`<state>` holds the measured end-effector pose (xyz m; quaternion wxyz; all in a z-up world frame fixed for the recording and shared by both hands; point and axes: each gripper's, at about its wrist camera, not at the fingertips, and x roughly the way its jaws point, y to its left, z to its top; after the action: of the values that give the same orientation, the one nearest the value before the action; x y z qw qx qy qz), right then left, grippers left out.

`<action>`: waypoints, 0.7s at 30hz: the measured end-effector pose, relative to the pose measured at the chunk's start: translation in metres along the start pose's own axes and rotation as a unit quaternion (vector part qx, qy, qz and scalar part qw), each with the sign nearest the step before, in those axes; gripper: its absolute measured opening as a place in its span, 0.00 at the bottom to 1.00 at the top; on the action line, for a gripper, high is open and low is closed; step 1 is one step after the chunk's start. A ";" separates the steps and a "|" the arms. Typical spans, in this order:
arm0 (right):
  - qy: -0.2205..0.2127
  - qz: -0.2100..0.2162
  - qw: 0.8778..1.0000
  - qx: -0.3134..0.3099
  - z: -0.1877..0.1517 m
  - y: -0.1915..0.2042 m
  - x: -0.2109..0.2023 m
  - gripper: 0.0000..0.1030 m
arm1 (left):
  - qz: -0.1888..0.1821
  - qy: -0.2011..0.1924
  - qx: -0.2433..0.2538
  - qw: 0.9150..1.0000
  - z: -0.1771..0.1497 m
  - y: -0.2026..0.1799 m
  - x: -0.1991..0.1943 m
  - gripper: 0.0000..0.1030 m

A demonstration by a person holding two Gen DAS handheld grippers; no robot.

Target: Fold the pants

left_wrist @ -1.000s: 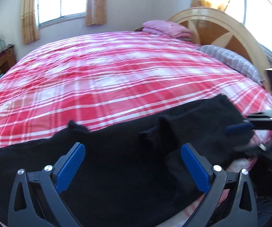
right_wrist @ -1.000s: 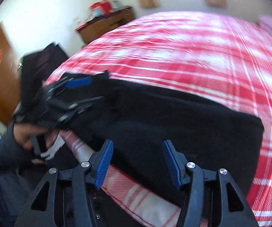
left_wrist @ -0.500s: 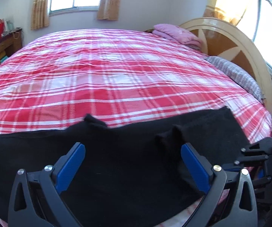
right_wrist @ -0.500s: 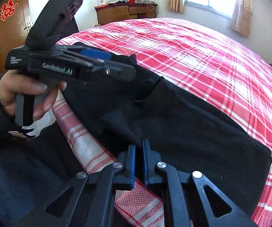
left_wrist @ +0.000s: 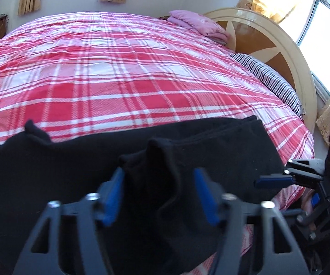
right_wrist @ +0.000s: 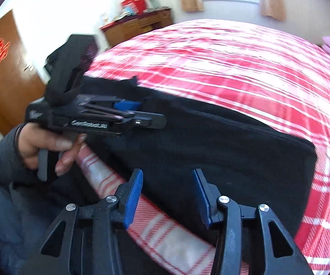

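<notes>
Black pants (left_wrist: 210, 151) lie along the near edge of a red plaid bed (left_wrist: 119, 73); they also show in the right wrist view (right_wrist: 222, 142). My left gripper (left_wrist: 158, 192) has its blue pads part-way closed around a raised fold of the black cloth; the pads do not look pressed together. It also shows from the side in the right wrist view (right_wrist: 128, 105). My right gripper (right_wrist: 167, 194) is open and empty over the pants' near edge at the bed's rim. It shows in the left wrist view (left_wrist: 272, 181) at the right.
A pink folded blanket (left_wrist: 197, 23) and a striped pillow (left_wrist: 268, 78) lie by the round headboard (left_wrist: 268, 43). A wooden dresser (right_wrist: 137, 27) and a brown door (right_wrist: 2, 73) stand beyond the bed.
My left gripper's pads have narrowed around the raised fold of cloth. My right gripper was shut half a second ago and is now open.
</notes>
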<state>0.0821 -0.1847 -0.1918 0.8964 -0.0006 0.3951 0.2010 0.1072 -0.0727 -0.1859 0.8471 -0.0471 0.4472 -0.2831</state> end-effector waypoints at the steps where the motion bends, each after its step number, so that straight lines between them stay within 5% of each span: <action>1: -0.002 -0.006 1.000 0.009 0.000 -0.005 0.000 0.46 | 0.001 -0.001 -0.005 1.000 0.001 0.000 -0.001 0.19; 6: -0.031 -0.013 0.997 0.074 0.004 -0.033 -0.007 0.46 | -0.017 -0.039 -0.039 0.998 0.008 0.012 -0.027 0.14; 12: -0.039 -0.034 0.994 0.100 0.001 -0.049 -0.005 0.46 | 0.001 -0.022 -0.046 0.999 0.006 0.024 -0.014 0.15; 17: -0.042 -0.047 0.993 0.096 0.000 -0.050 -0.011 0.50 | 0.034 -0.016 -0.018 0.999 -0.004 0.017 -0.012 0.33; 21: -0.077 -0.070 0.990 0.094 0.006 -0.056 -0.033 0.58 | 0.091 -0.051 0.009 0.995 -0.009 0.005 -0.036 0.65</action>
<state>0.0864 -0.2471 -0.1731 0.9318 0.0718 0.3416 0.0994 0.0870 -0.0486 -0.1667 0.8913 -0.0135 0.4034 -0.2064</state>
